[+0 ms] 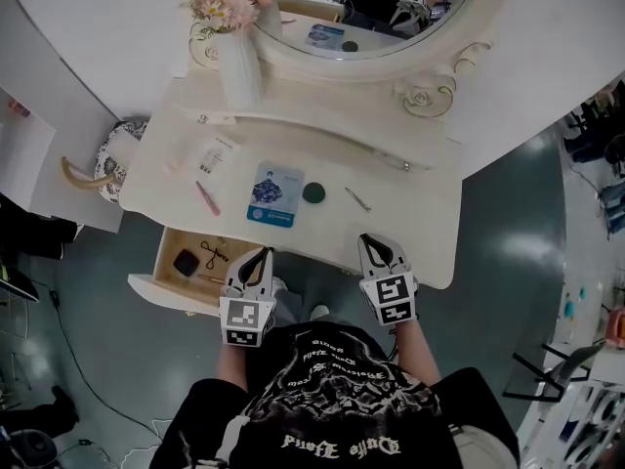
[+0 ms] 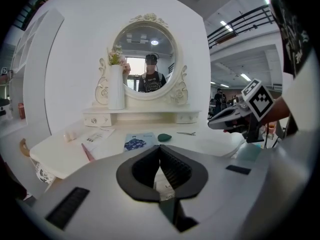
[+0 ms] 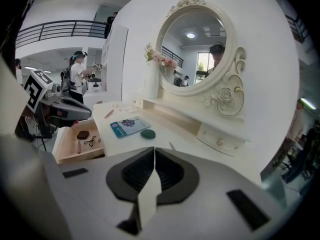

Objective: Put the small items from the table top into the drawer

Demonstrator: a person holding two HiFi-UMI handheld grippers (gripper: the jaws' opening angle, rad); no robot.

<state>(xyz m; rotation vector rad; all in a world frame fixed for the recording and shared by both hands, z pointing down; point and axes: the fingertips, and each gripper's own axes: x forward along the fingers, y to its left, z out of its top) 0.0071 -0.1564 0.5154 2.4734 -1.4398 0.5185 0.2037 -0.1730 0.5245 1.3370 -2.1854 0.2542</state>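
Black shirt [image 1: 332, 399]: on the person, closest to the head camera, at the bottom of the head view.
Left gripper [image 1: 262, 254]: held just in front of the bench, by the right end of the open drawer. Its jaws are pressed together with nothing in them.
Right gripper [image 1: 376, 247]: held at the front edge of the bench, beside the left one. Its jaws are also pressed together and hold nothing.
Bench [image 1: 410, 213]: white, with a round mirror [image 1: 371, 8] and a white vase of flowers [image 1: 239, 66] at the back.
Drawer [image 1: 161, 286]: pulled out at the front left. A dark square thing [image 1: 186, 261] and a black bent wire thing [image 1: 215, 254] lie inside.
Blue card [image 1: 273, 193]: flat on the middle of the bench top.
Green round thing [image 1: 313, 192]: just right of the blue card.
Thin metal thing [image 1: 356, 199]: right of the green one, a little apart.
Pink stick [image 1: 207, 198]: left of the blue card.
White paper [image 1: 217, 154]: behind the pink stick.
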